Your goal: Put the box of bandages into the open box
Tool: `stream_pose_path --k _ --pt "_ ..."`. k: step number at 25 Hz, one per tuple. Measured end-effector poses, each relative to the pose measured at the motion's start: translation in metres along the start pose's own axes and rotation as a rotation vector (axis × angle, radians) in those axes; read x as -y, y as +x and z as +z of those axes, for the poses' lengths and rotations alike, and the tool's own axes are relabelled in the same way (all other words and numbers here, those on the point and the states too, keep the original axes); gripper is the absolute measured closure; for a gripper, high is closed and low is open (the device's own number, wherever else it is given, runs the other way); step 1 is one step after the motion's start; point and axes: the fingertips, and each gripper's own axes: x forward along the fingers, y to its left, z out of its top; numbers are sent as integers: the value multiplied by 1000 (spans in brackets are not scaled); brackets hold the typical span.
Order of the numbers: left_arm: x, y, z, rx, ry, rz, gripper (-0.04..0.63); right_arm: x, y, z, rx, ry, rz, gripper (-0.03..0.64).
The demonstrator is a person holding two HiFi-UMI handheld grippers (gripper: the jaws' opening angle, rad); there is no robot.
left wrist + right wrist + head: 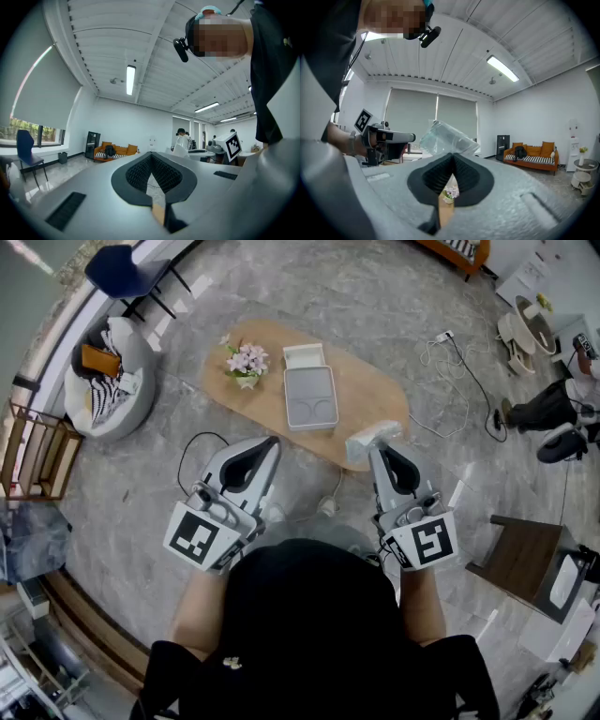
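The box of bandages (362, 442) is gripped by the right claw (378, 449) — the left claw (271, 442) is clenched shut.

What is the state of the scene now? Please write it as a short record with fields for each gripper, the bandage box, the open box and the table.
left gripper: jaws together, nothing between them
right gripper: jaws closed on the box of bandages
box of bandages: pale, held in the air at the right gripper's tip, not yet in the open box
open box: grey, on the table, nothing seen inside it
table: oval, wooden; flowers stand to the left of the open box in the head view
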Motion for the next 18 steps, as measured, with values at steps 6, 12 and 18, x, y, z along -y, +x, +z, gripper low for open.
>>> stream_pose_path --k 6,12,18 --pt "16 11 1 -2 28 9 584 9 -6 1 5 0 18 618" --pt "25 31 -1 5 10 21 584 37 -13 -4 25 59 42 617" --pt "20 43 -17 -32 -2 71 584 56 -10 -20 12 72 64 617"
